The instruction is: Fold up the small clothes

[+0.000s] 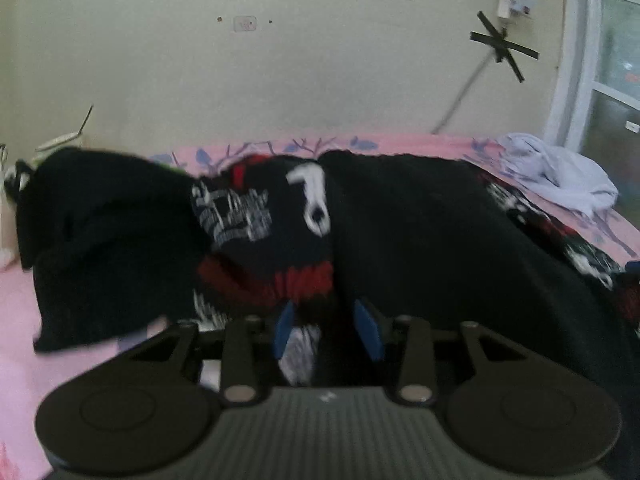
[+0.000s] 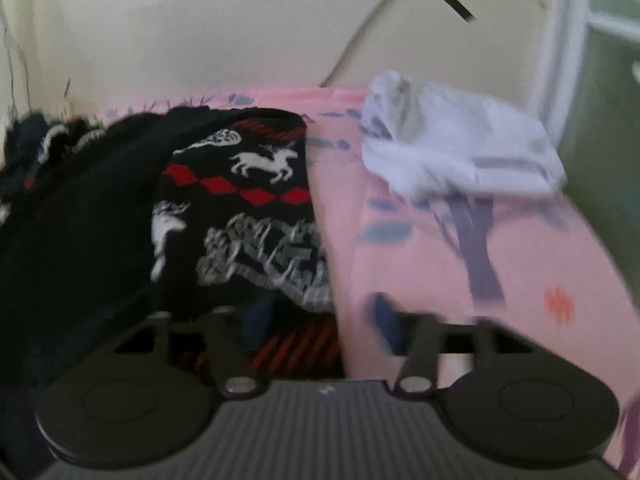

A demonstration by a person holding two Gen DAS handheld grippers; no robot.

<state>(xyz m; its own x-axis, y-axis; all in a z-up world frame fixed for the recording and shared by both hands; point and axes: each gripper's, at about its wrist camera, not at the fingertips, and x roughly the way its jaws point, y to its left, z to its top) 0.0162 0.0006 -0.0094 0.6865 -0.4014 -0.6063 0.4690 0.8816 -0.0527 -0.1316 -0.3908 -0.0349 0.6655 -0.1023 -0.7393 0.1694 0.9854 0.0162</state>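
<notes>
- Two grippers at the near edge of a black patterned garment (image 1: 420, 216) spread on the pink bedsheet (image 1: 24, 320).
- Left gripper (image 1: 327, 330): blue pads apart, jaws parted, with the garment's red-and-white knit hem lying between them; whether the cloth is pinched, I cannot tell.
- Right gripper (image 2: 320, 324): blurred, jaws spread wide, one pad over the garment's corner, the other over bare sheet.
- White cloth (image 2: 460, 148) lies crumpled near the sheet's far right, apart from the garment.

Both the left claw (image 1: 327, 330) and right claw (image 2: 320, 322) have their blue fingers spread apart.
</notes>
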